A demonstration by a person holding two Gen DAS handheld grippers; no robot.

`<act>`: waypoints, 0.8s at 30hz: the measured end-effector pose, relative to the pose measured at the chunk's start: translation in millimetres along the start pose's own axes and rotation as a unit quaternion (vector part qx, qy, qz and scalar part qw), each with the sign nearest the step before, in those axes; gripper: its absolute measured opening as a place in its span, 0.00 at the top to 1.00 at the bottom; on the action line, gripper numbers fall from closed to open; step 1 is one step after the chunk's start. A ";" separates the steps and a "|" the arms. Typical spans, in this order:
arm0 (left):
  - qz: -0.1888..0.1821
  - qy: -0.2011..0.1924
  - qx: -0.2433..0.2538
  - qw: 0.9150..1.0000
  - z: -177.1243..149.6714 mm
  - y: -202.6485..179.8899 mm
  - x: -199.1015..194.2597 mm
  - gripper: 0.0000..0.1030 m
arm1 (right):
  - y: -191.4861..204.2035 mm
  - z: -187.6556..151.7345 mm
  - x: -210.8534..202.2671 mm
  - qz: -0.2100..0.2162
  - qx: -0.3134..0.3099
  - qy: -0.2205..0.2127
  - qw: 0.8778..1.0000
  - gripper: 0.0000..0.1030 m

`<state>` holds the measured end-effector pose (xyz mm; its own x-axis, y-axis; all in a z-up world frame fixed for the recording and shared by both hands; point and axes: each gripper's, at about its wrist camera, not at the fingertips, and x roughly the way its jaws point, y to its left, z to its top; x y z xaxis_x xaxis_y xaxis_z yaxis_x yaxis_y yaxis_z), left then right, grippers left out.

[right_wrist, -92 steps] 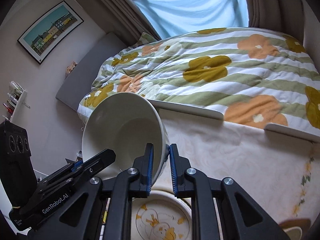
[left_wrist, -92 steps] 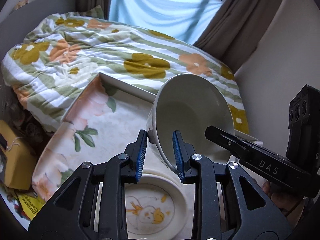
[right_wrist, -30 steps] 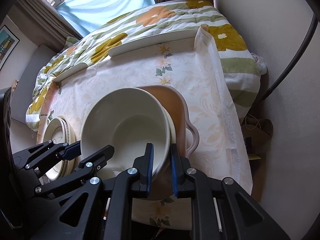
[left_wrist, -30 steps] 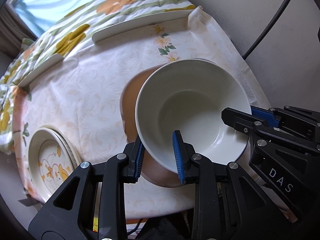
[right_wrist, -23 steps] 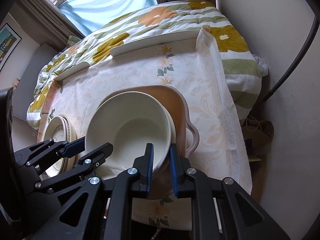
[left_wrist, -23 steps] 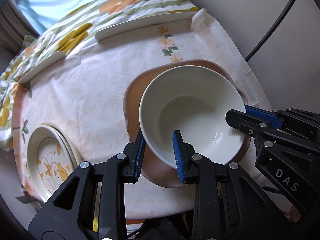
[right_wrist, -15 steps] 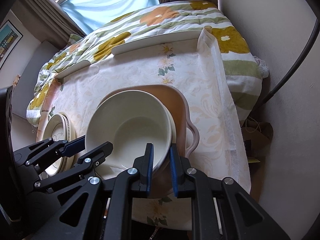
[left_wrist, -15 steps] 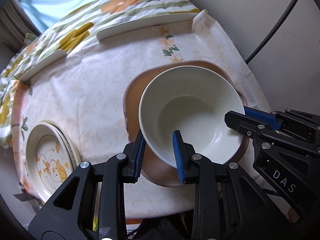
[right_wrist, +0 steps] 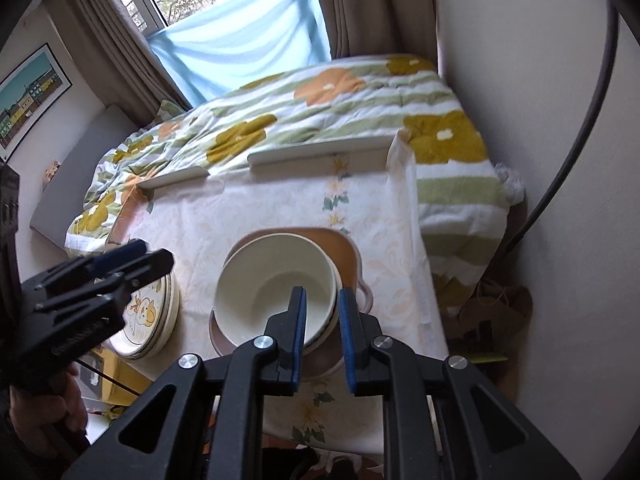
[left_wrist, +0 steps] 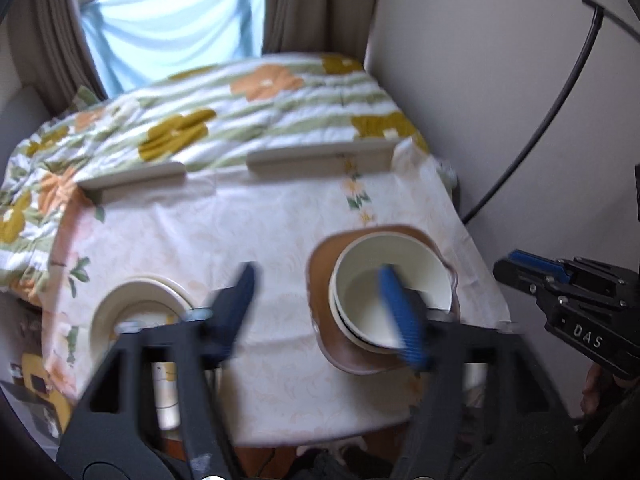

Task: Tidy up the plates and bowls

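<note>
On the brown tray (right_wrist: 347, 258) at the table's right edge sits the cream bowl (right_wrist: 276, 280), nested in another bowl (left_wrist: 348, 330) whose rim just shows beneath it. My left gripper (left_wrist: 320, 312) is spread wide and holds nothing; its blue pads are blurred, one over the bare cloth, the other crossing the bowl's mouth in view. My right gripper (right_wrist: 322, 332) is parted by a modest gap, empty too, its pads either side of the bowl's near rim; whether they touch the rim I cannot tell.

I judge the bowl to be glazed ceramic: stiff, fairly heavy, slick, and apt to chip if knocked against its mate. The rim is the sensible place to take it, one pad inside and one outside the wall, squeezed firmly because glaze slides.

To the left, near the table's front edge, lies a stack of plates (right_wrist: 154, 316), the top one printed with a yellow duck. Beyond the floral tablecloth (right_wrist: 256, 216) lies the flowered quilt (right_wrist: 320, 112).
</note>
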<state>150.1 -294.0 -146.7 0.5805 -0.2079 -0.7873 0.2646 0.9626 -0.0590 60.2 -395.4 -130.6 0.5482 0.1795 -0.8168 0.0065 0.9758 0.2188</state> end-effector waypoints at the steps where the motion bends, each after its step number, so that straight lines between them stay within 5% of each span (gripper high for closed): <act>1: 0.010 -0.016 -0.002 1.000 0.3 2.5 -8.1 0.00 | 1.0 -1.1 -4.6 -0.003 -0.001 -0.005 1.000 0.53; 2: 0.016 -0.031 -0.002 0.999 -0.3 4.8 -16.6 0.00 | 1.9 -2.3 -9.1 -0.008 -0.001 -0.010 1.000 0.37; 3: 0.016 -0.034 0.001 0.999 -0.3 7.2 -22.6 0.00 | 1.6 -2.5 -13.2 -0.013 -0.001 -0.016 1.000 0.08; 4: 0.010 -0.031 0.005 0.999 -0.3 9.6 -26.4 0.00 | 0.8 -2.3 -18.0 -0.017 -0.002 -0.026 0.999 0.02; 10: 0.010 -0.019 0.004 1.000 -10.4 23.5 -37.0 0.00 | -2.3 -2.7 -33.7 -0.045 -0.001 -0.036 0.998 0.02; 14: -0.005 0.024 0.009 1.000 -18.6 29.0 -26.4 0.00 | -13.9 -5.1 -40.6 -0.052 0.013 -0.030 0.998 0.02; 21: -0.018 0.124 0.049 0.991 -27.2 21.7 29.9 0.00 | -30.1 -10.9 11.5 -0.074 -0.001 0.091 0.993 0.02; 23: -0.021 0.156 0.061 0.986 -31.1 16.1 52.8 0.00 | -30.9 -15.0 28.2 -0.069 -0.008 0.119 0.991 0.08; 24: -0.021 0.171 0.067 0.983 -33.5 14.6 62.4 0.00 | -30.1 -15.7 38.5 -0.067 -0.016 0.135 0.988 0.19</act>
<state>164.4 -287.0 -217.2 0.2804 -0.1551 -0.9473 0.3948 0.9182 -0.0335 68.0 -415.9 -177.0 0.3012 0.0702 -0.9510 0.0363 0.9957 0.0850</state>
